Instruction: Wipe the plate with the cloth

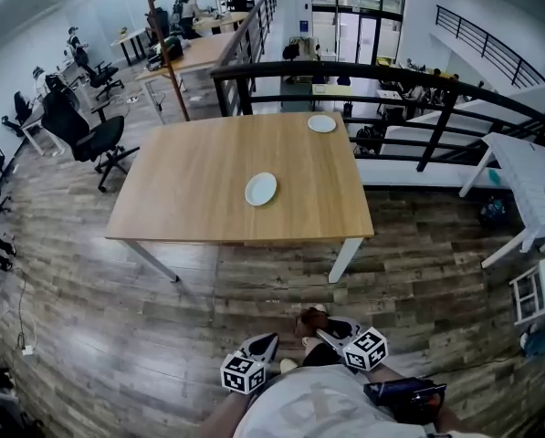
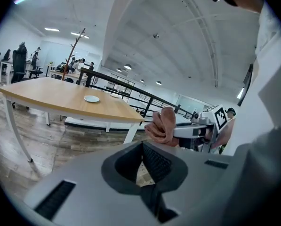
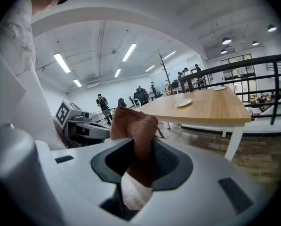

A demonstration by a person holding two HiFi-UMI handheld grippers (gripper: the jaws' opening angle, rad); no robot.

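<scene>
Brown cloth [image 3: 133, 121] is clamped in the R gripper [image 3: 139, 147], held close to the body. L gripper [image 2: 142, 149] is closed w/ nothing between its jaws. The plate [image 1: 261, 189] is seen mid-table [image 1: 181, 199], well apart from both grippers; a 2nd plate [image 1: 322, 123] is at the far edge

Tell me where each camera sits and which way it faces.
Head view: on the person's head, facing steeply down at the table and plate; the shirt, left gripper and right gripper show below.
Left gripper view: rides the left gripper, facing along its shut, empty jaws toward the table; shirt at right.
Right gripper view: rides the right gripper, facing along jaws shut on the cloth; shirt at left.
Shared: both gripper views show the plate and the other gripper.
</scene>
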